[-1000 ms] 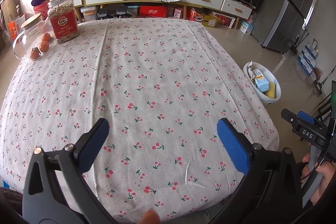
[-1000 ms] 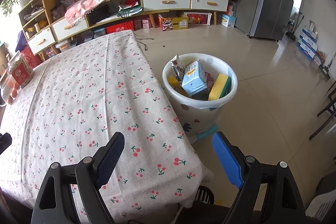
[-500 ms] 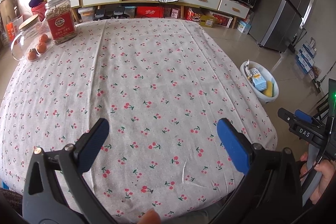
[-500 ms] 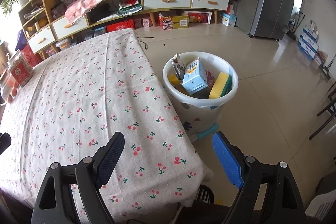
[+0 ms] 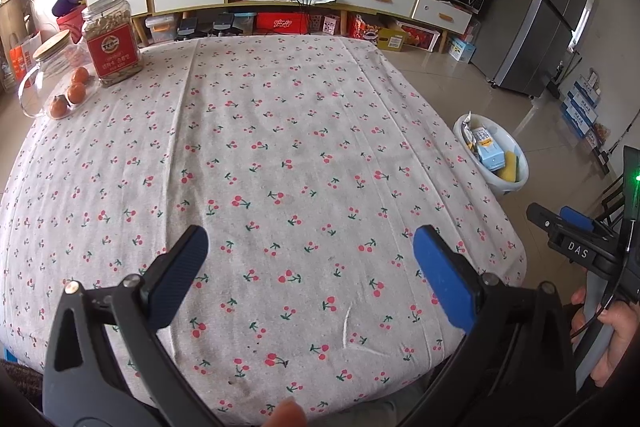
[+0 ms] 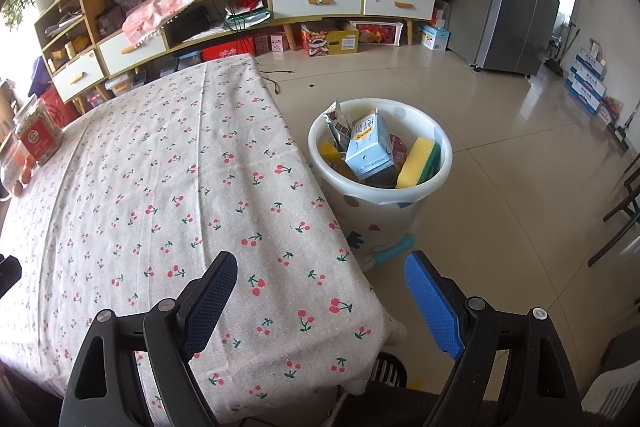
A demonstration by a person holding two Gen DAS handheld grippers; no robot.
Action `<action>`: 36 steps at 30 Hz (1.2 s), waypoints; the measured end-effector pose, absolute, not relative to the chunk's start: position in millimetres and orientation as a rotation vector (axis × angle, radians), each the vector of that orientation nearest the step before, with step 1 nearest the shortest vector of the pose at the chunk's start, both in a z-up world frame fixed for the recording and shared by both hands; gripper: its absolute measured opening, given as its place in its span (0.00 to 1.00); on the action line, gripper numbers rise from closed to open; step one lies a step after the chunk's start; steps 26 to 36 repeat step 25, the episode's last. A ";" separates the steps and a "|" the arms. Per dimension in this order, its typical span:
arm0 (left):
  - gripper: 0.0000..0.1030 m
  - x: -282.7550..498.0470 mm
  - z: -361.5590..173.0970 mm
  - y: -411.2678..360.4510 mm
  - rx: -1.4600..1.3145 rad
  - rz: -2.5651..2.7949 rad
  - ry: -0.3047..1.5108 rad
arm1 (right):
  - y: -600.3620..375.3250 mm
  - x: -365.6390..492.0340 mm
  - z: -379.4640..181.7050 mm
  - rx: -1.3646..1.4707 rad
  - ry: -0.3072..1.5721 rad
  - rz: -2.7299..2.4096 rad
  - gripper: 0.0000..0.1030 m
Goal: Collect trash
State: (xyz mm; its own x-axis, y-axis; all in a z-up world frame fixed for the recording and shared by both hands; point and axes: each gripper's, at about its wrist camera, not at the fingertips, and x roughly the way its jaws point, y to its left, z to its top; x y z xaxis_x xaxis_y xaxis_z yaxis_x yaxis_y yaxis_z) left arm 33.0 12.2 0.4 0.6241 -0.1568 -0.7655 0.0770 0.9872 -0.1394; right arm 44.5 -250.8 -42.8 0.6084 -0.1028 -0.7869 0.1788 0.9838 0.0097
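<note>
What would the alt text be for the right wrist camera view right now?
A white trash bin on the tiled floor beside the table holds a light blue carton, a yellow-and-green sponge and wrappers. The right claw is open and empty over the corner of a table with a cherry-print tablecloth. Shelves, a microwave and a fridge line the far wall.

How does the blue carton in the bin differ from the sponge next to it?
The blue carton is a pale blue printed box; the sponge is plain yellow with a green layer. The carton stands taller in the middle; the sponge leans against the white bin wall. Both stick up above the rim.
</note>
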 end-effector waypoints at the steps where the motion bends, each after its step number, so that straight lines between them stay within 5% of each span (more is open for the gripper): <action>1: 0.99 32.8 0.6 11.7 -0.096 -0.137 0.886 | -250.9 44.3 -42.9 0.091 0.903 -0.162 0.85; 36: 0.99 28.4 5.4 -2.0 -0.068 -0.124 0.870 | -253.3 45.0 -32.7 0.088 0.875 -0.151 0.85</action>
